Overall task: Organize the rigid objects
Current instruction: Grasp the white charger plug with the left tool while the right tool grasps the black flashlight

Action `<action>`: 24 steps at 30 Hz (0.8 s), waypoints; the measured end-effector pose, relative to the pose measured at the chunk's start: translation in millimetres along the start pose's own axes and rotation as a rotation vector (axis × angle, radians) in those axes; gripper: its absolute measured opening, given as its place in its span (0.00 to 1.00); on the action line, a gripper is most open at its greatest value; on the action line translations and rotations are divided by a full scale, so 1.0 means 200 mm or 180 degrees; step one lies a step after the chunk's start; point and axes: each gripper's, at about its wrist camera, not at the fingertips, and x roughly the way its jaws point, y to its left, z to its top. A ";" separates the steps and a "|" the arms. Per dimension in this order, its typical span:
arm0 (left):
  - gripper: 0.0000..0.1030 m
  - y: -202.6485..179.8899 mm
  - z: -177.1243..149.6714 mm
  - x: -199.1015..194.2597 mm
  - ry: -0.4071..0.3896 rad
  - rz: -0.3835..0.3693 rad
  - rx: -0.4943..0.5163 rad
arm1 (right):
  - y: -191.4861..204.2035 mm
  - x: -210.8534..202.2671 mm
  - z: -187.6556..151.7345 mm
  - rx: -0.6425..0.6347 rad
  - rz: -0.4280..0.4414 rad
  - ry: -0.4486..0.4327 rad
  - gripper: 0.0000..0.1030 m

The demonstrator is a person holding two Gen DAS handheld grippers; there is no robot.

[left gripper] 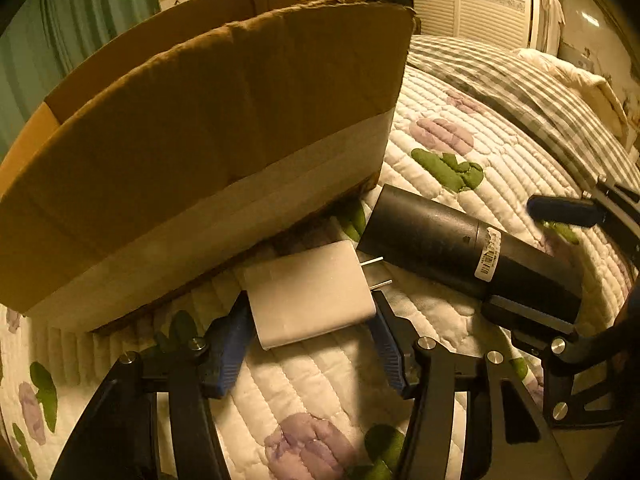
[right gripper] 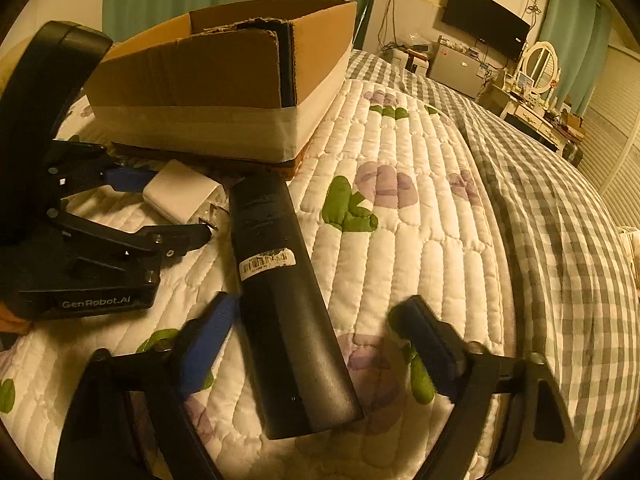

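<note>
On a quilted bed [right gripper: 400, 208], two hand-held grippers close in on items lying beside an open cardboard box [left gripper: 208, 152], the landmark for this tidy-up.

The left hand-held gripper [left gripper: 312, 320] has its blue fingers [left gripper: 228, 344] set on either side of a white charger [left gripper: 308, 292], which lies on the quilt just in front of the box's near wall, its metal prongs pointing toward a black bottle [right gripper: 280, 292]. The pads appear to touch or nearly touch the charger's edges; whether they actually grip it cannot be told.

The right hand-held gripper [right gripper: 316, 344] is spread wide around the bottle, which lies on its side with one end near the box's front corner. One pad sits just beside the bottle; the other stands clear of it. Nothing is held.

Neither item looks to be in the box yet, so the job appears to be at the pick-up step.

The risks seem plain:
- The charger's prongs lie very near the bottle, so lifting either could nudge the other.
- The round bottle could roll on the soft quilt if only one pad presses it.
- The box wall rises directly behind the charger, and a low carry could catch its rim.
</note>
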 end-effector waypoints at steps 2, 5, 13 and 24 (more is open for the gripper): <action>0.56 0.01 -0.01 -0.02 -0.0008 -0.0013 -0.0036 | 0.01 -0.01 0.00 -0.0012 0.0067 -0.0007 0.61; 0.56 0.02 -0.01 -0.04 -0.0012 0.0013 -0.0070 | 0.04 -0.02 -0.01 -0.0029 0.0095 0.0010 0.47; 0.56 0.07 -0.10 -0.17 -0.0051 0.0050 -0.0197 | 0.03 -0.06 0.01 0.0186 0.0195 -0.0013 0.41; 0.56 0.10 -0.13 -0.38 -0.0223 0.0094 -0.0278 | 0.13 -0.23 -0.01 0.0300 0.0227 -0.0151 0.39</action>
